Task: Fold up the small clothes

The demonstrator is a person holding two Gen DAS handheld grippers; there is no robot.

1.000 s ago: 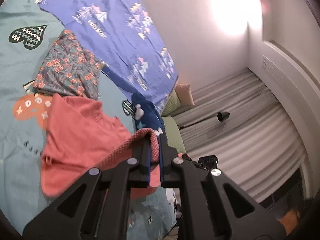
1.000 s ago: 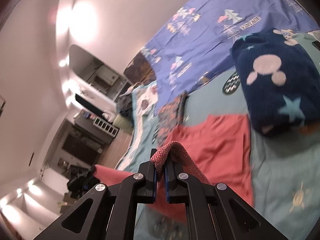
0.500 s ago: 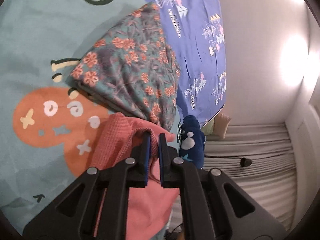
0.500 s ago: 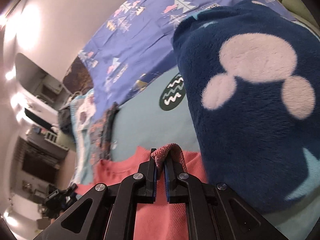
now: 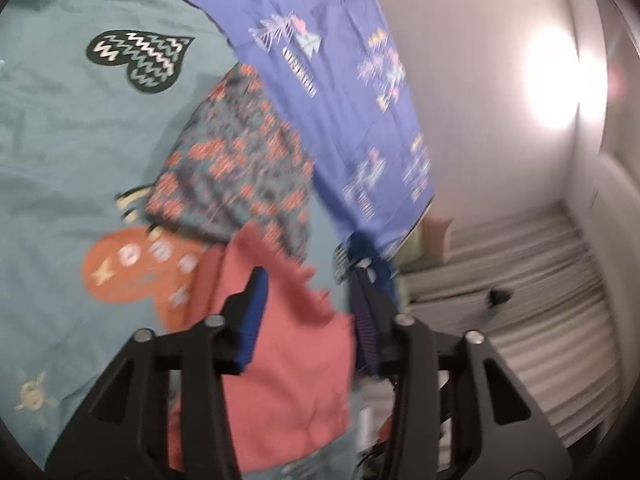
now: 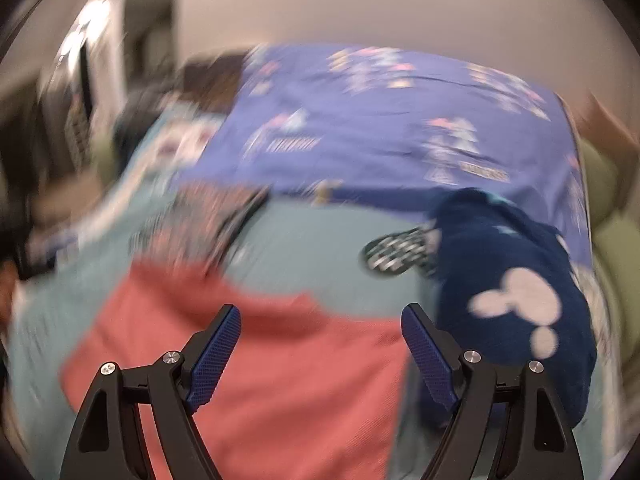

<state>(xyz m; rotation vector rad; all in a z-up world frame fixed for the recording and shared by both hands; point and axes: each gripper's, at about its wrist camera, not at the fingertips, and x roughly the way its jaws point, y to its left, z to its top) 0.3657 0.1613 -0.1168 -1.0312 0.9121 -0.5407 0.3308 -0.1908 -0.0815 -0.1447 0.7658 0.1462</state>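
Observation:
A coral-red garment (image 5: 280,352) lies flat on the teal bedspread (image 5: 72,152), folded over on itself. My left gripper (image 5: 308,300) is open above its far edge and holds nothing. In the right wrist view the same garment (image 6: 280,380) lies below my right gripper (image 6: 320,316), which is open and empty. A folded floral garment (image 5: 236,176) lies just beyond the red one; it also shows in the right wrist view (image 6: 200,220). Both views are motion-blurred.
A dark blue fleece with white mouse shapes (image 6: 512,300) lies right of the red garment. A purple printed sheet (image 6: 380,128) covers the far side of the bed, by the wall. Curtains (image 5: 520,320) hang past the bed's end.
Both grippers were shut on the red garment's edge and carried it over. Now both have opened, let go and drawn back; the garment lies folded on the bed.

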